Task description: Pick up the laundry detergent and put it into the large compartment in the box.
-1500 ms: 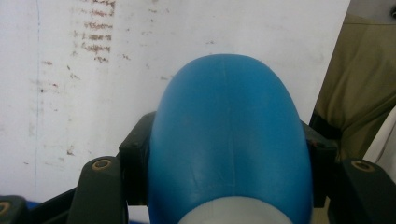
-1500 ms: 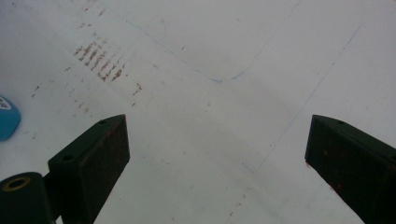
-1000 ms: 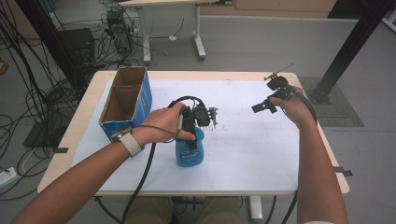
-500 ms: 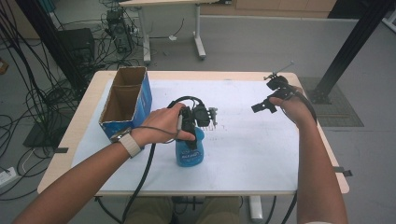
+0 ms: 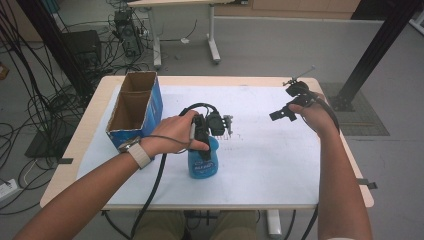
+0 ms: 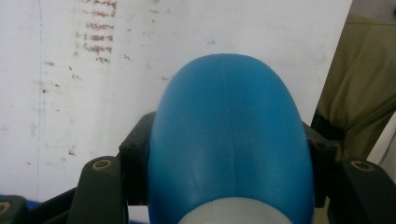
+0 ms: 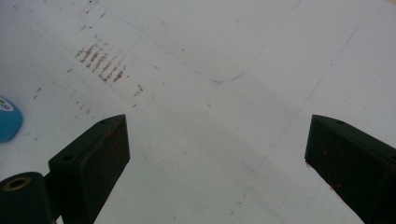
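The blue bottle (image 5: pixel 204 162) stands upright on the white sheet (image 5: pixel 265 165) that covers the table (image 5: pixel 90 145), somewhat left of the middle and toward the person's edge. Its long axis runs straight up, with the label facing the person. The left gripper (image 5: pixel 205 145) comes down on it from above and is clamped on its upper part; in the left gripper view the rounded blue body (image 6: pixel 231 140) sits squeezed between the two black jaws, which press on its left and right flanks. The left hand (image 5: pixel 172 135) is therefore the one that has the bottle, and nothing more needs to be reached.

The right gripper (image 5: pixel 282 114) hangs above the far right part of the sheet, well apart from the bottle, its jaws spread wide with only bare sheet between them. From it the bottle lies to the left and toward the person; a blue sliver of it (image 7: pixel 9 119) shows at the left edge of the right gripper view.

The open cardboard box (image 5: pixel 135 107) stands to the left of the bottle and a little farther back, near the table's left edge, its mouth facing up. If the bottle is bound for the box, the move is probably a lift clear of the near wall, then leftward. The sheet between bottle and right gripper offers free room.
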{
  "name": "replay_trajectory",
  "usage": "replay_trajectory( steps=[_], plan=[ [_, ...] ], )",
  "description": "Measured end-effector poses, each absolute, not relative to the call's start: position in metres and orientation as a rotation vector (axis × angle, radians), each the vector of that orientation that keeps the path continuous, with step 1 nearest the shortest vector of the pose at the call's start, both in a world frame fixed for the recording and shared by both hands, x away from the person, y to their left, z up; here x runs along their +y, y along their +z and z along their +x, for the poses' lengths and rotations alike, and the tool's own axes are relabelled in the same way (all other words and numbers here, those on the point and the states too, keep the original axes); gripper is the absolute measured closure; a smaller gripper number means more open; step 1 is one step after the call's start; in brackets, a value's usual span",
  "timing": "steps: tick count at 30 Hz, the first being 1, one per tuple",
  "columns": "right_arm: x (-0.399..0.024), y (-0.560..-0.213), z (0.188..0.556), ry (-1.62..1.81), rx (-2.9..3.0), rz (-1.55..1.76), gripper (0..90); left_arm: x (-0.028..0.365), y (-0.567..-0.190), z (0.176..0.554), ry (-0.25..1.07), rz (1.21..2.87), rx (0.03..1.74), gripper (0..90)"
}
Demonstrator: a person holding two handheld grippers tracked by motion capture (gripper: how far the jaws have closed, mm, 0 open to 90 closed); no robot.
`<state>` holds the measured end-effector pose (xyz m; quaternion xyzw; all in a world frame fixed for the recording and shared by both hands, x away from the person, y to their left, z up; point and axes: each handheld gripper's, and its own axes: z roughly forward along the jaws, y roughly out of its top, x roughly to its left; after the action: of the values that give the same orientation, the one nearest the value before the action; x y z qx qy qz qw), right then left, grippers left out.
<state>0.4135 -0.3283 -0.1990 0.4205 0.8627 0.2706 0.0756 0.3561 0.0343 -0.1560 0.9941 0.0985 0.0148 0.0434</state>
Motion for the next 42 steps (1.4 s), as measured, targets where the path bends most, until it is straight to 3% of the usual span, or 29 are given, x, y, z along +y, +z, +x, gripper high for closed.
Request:
replay_trajectory(
  steps=[42],
  plan=[
    [-0.3302,-0.198,0.4129,0.813,2.585,1.265,6.6,0.0338,-0.156,0.3539,0.059,3.041,0.3,38.0]
  ],
)
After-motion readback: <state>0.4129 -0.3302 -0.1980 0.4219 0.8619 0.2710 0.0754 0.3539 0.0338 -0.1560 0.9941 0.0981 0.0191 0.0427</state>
